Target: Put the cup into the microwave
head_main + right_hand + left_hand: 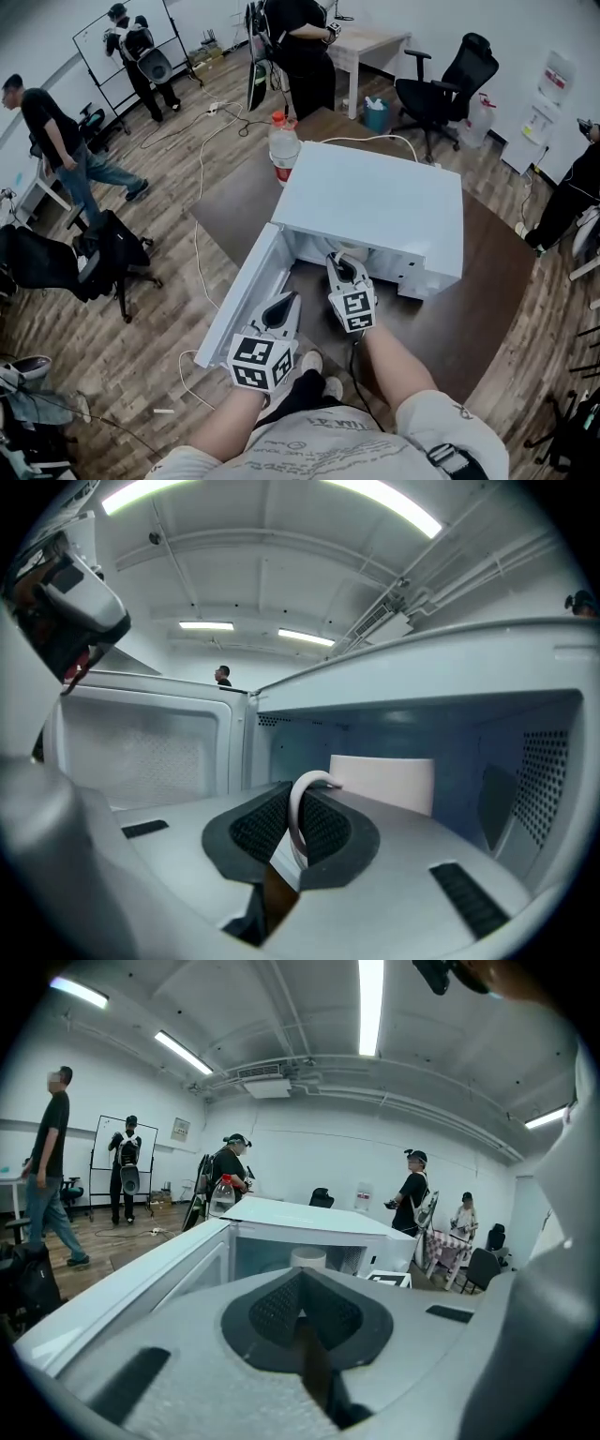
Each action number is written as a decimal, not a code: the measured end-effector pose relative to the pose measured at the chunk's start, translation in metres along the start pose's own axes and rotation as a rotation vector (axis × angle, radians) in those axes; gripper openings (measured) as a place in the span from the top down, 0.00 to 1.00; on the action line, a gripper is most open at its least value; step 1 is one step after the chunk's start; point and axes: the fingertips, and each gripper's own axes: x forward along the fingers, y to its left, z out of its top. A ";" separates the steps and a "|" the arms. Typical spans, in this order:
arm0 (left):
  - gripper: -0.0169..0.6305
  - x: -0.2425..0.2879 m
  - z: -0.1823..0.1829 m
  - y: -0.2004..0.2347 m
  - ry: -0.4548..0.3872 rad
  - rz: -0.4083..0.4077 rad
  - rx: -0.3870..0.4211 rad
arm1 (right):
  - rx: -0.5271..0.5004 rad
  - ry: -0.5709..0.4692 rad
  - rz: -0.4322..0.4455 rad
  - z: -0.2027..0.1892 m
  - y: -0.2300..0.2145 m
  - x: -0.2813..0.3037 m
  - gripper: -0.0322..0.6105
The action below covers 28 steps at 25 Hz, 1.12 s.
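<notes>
A white microwave (375, 202) stands on a dark brown table (492, 309) with its door (246, 298) swung open to the left. My right gripper (340, 266) reaches into the oven's mouth. In the right gripper view it (298, 829) is shut on the handle of a pale pink cup (389, 782), whose body is upright inside the cavity. My left gripper (285, 306) hovers beside the open door, in front of the oven. Its jaws (298, 1283) are shut with nothing between them. From the left gripper view the cup (307, 1258) shows inside the microwave (309, 1227).
A clear bottle with a red cap (283, 145) stands on the table behind the microwave's left corner. A white cable (370, 140) runs off the back. Several people and a black office chair (441, 84) are around the room, away from the table.
</notes>
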 end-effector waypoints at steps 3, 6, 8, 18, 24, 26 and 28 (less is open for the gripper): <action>0.95 0.003 0.002 0.003 0.000 0.002 0.009 | 0.011 0.007 -0.022 -0.004 -0.014 0.013 0.91; 0.95 0.004 0.003 0.010 0.002 0.014 0.012 | 0.020 0.016 -0.031 -0.008 -0.022 0.029 0.91; 0.95 0.005 0.001 0.011 0.009 0.019 0.004 | 0.018 0.024 -0.031 -0.008 -0.025 0.033 0.91; 0.95 0.007 0.000 0.014 0.022 0.022 0.017 | 0.011 0.075 -0.041 -0.020 -0.040 0.069 0.91; 0.95 0.006 0.002 0.024 0.018 0.049 0.011 | 0.022 0.102 -0.077 -0.033 -0.049 0.072 0.91; 0.95 0.008 0.001 0.024 0.019 0.045 0.010 | 0.026 0.121 -0.086 -0.035 -0.049 0.071 0.90; 0.95 0.009 0.000 0.022 0.018 0.041 0.006 | 0.026 0.144 -0.087 -0.038 -0.048 0.070 0.90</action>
